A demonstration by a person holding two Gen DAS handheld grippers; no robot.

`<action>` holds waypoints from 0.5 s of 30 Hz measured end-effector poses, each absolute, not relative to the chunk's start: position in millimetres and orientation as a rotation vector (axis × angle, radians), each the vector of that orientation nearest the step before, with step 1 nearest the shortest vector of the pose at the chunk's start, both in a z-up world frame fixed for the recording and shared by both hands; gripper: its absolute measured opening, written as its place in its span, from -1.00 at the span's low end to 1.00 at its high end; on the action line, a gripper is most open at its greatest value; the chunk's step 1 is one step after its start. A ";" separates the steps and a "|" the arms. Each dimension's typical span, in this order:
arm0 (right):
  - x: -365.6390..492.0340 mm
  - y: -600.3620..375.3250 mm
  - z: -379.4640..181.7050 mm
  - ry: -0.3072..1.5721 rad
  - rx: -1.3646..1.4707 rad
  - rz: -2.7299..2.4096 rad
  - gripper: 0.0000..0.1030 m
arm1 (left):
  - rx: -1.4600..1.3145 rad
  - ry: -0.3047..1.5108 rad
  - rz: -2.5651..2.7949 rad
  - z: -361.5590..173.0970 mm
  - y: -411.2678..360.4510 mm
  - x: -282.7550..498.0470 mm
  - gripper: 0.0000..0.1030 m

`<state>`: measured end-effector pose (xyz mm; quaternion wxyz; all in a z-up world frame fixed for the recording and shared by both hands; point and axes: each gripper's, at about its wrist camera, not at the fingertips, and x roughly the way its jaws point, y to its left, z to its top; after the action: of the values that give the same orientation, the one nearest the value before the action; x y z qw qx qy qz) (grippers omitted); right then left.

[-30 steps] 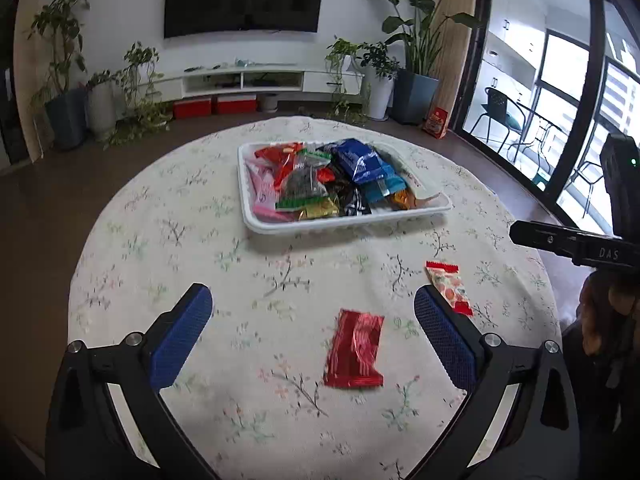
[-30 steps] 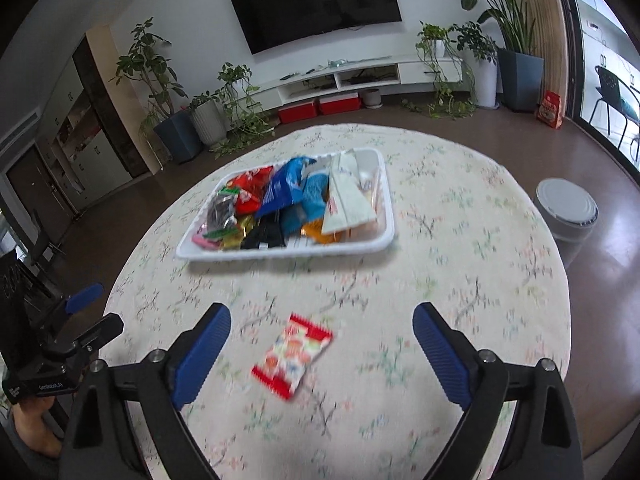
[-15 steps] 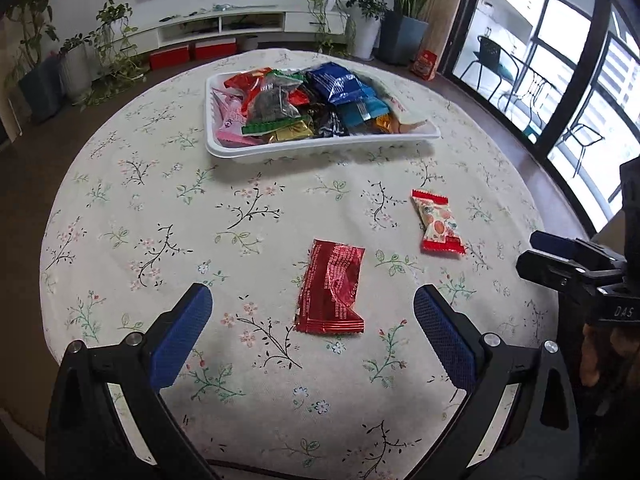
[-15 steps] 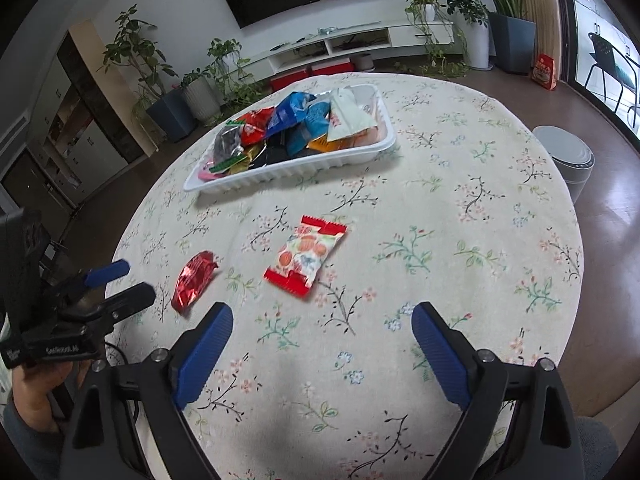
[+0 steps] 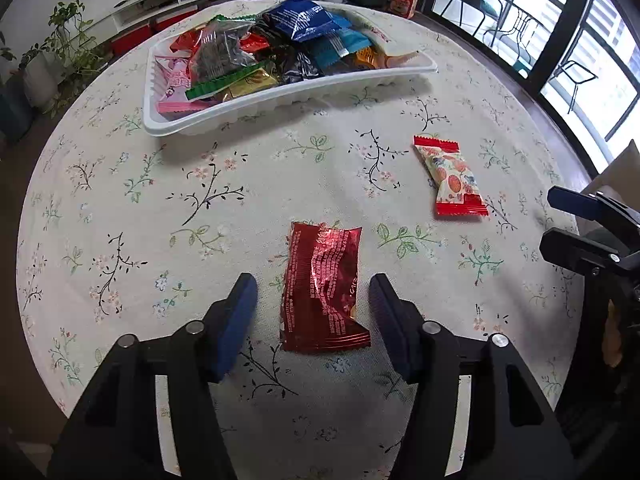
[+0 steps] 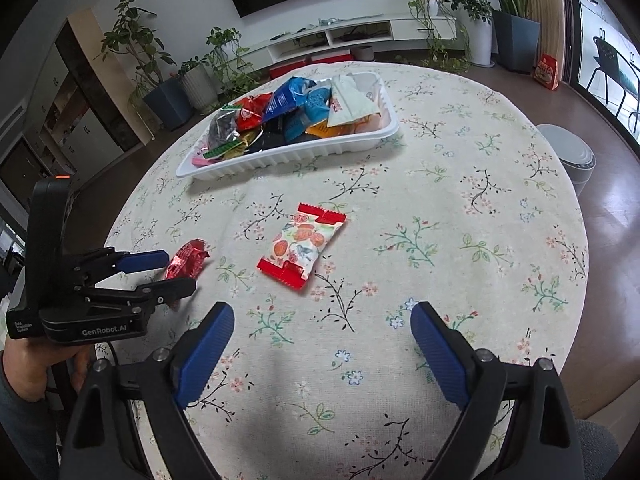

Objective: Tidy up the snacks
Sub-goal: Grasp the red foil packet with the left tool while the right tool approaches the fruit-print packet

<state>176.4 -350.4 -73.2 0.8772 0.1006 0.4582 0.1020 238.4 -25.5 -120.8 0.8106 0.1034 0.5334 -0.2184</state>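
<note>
Snacks lie loose on a floral-clothed table [image 5: 100,208]: a red foil packet [image 5: 324,292] sits between the jaws of the left gripper [image 5: 312,300], which have just been closing but do not touch it. The right gripper [image 6: 320,344] hangs open over bare cloth, a fruit-print packet [image 6: 302,244] beyond. Farther back, a white tray [image 5: 280,100] holds mixed packets.

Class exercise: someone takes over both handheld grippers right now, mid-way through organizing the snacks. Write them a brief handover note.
Left gripper: jaws have just been closing, astride the red foil packet on the tablecloth, pads not yet touching it.
Right gripper: open, empty, short of the fruit-print candy packet.
White tray: already piled with snacks.
Done: nothing gripped.
Left: both loose packets probably belong in the tray.
</note>
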 end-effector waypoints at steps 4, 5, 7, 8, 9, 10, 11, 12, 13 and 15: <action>177.4 -351.6 -74.1 0.956 0.210 0.209 0.80 | 0.237 1.140 -0.456 -121.9 -28.0 241.8 -0.04; 178.0 -351.6 -74.2 0.957 0.210 0.208 0.79 | 0.244 1.141 -0.451 -122.0 -28.3 241.8 -0.11; 179.1 -350.9 -74.4 0.956 0.207 0.209 0.77 | 0.244 1.140 -0.459 -121.1 -29.8 240.2 -0.29; 180.1 -350.2 -74.6 0.955 0.203 0.209 0.75 | 0.248 1.140 -0.459 -121.1 -30.8 240.0 -0.29; 180.3 -349.4 -74.5 0.956 0.201 0.210 0.74 | 0.252 1.138 -0.457 -120.9 -31.2 239.0 -0.29; 180.9 -348.6 -74.4 0.957 0.200 0.211 0.74 | 0.251 1.136 -0.456 -120.7 -31.2 237.2 -0.30; 181.7 -348.0 -74.3 0.959 0.199 0.213 0.73 | 0.247 1.135 -0.459 -119.7 -30.2 235.2 -0.33; 182.6 -347.2 -74.1 0.959 0.198 0.214 0.72 | 0.244 1.134 -0.463 -119.1 -30.4 234.3 -0.34; 183.5 -346.6 -73.3 0.958 0.194 0.216 0.71 | 0.247 1.131 -0.464 -118.5 -30.8 231.1 -0.35; 185.6 -345.2 -72.3 0.960 0.183 0.215 0.70 | 0.257 1.126 -0.468 -117.8 -32.3 227.5 -0.37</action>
<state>185.6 -345.2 -72.3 0.8774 0.0880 0.4601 0.1031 227.5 -32.3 -117.8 0.8122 0.1204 0.5272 -0.2189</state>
